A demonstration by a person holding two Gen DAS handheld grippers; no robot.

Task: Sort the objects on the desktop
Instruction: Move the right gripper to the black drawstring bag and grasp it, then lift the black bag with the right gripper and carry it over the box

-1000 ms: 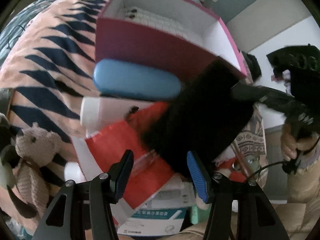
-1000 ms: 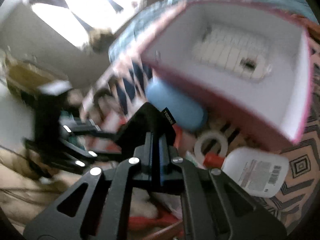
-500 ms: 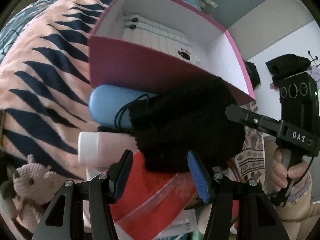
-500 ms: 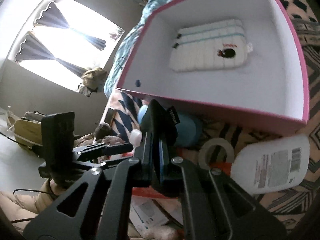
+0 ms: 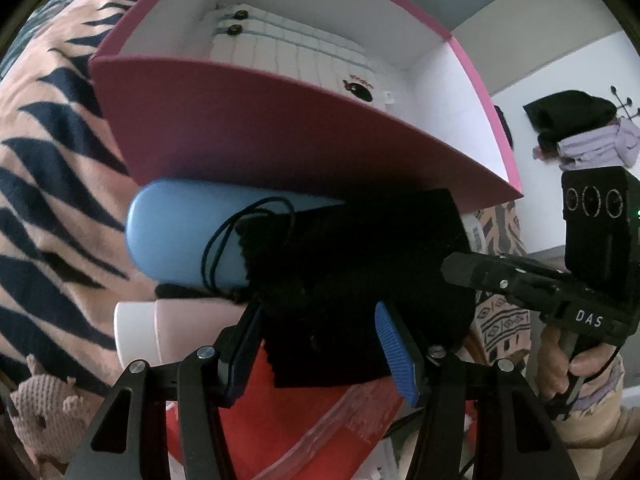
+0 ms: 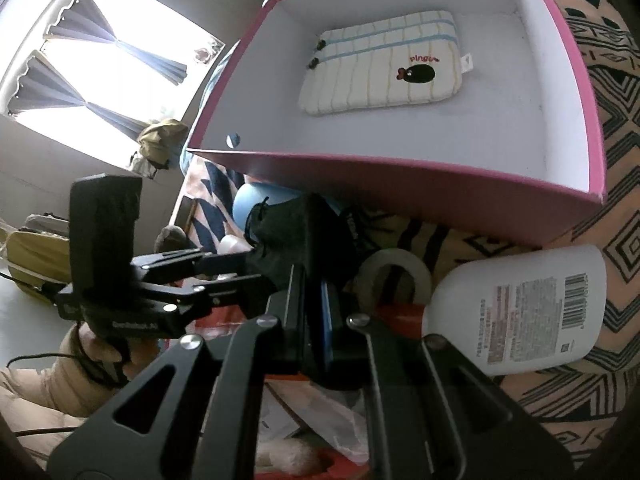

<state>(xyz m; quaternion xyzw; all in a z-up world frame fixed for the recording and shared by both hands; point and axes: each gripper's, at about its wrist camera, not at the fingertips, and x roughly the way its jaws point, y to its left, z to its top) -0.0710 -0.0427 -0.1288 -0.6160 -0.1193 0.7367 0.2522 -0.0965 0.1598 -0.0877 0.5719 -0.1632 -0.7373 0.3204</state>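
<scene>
Right wrist view: my right gripper (image 6: 310, 300), jaws pinching the black drawstring pouch (image 6: 296, 236) at centre frame, sits just below the pink box (image 6: 400, 172), while my left gripper (image 5: 320, 344) gapes beside it.

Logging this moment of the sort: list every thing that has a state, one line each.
pink box: open, holds only the striped pouch
striped pouch: flat on box floor
black pouch: pinched, outside box
right tongs: shut on black pouch
left tongs: open
white bottle: on its side
</scene>
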